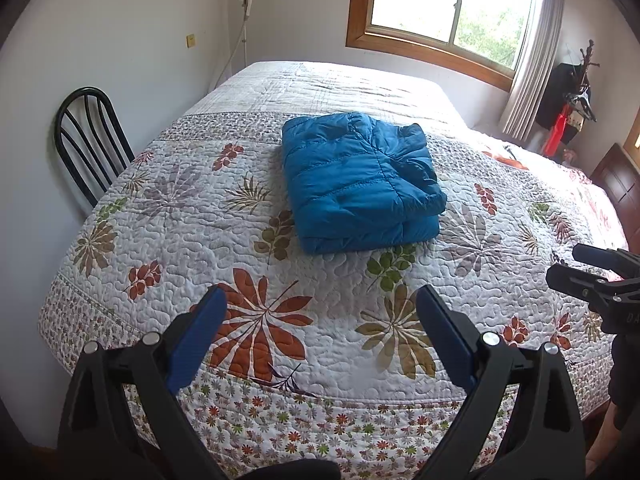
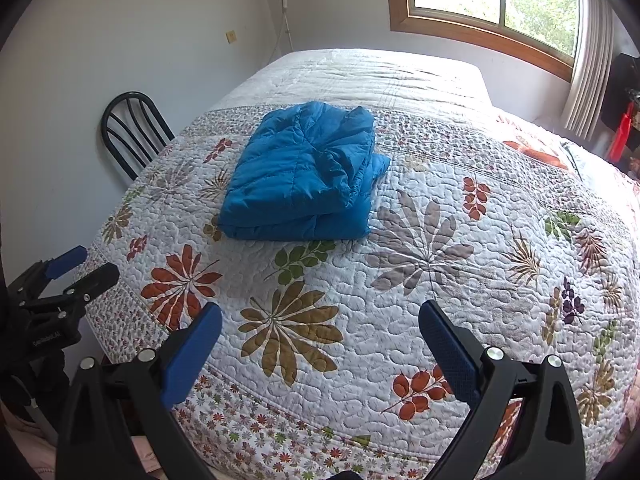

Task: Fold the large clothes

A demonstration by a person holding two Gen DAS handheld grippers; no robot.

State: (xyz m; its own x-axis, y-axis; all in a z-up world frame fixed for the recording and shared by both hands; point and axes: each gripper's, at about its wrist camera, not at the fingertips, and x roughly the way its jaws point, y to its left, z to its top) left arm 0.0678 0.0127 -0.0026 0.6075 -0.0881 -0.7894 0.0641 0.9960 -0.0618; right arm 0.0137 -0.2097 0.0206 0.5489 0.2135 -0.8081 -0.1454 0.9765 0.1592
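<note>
A blue quilted puffer jacket [image 1: 360,184] lies folded into a thick square bundle on the bed, also seen in the right wrist view [image 2: 304,176]. My left gripper [image 1: 320,300] hovers open above the near part of the quilt, well short of the jacket, with nothing between its blue pads. My right gripper [image 2: 320,312] is also open and empty, held back from the jacket and to its right. Each gripper shows in the other's view: the right one [image 1: 580,264] at the right edge, the left one [image 2: 86,266] at the left edge.
A floral quilt [image 1: 248,216] covers the bed. A black metal chair [image 1: 86,140] stands against the wall on the left. A wooden-framed window [image 1: 440,8] with a curtain [image 1: 528,60] is behind the bed. A dark headboard [image 1: 618,184] and hanging clothes are at the far right.
</note>
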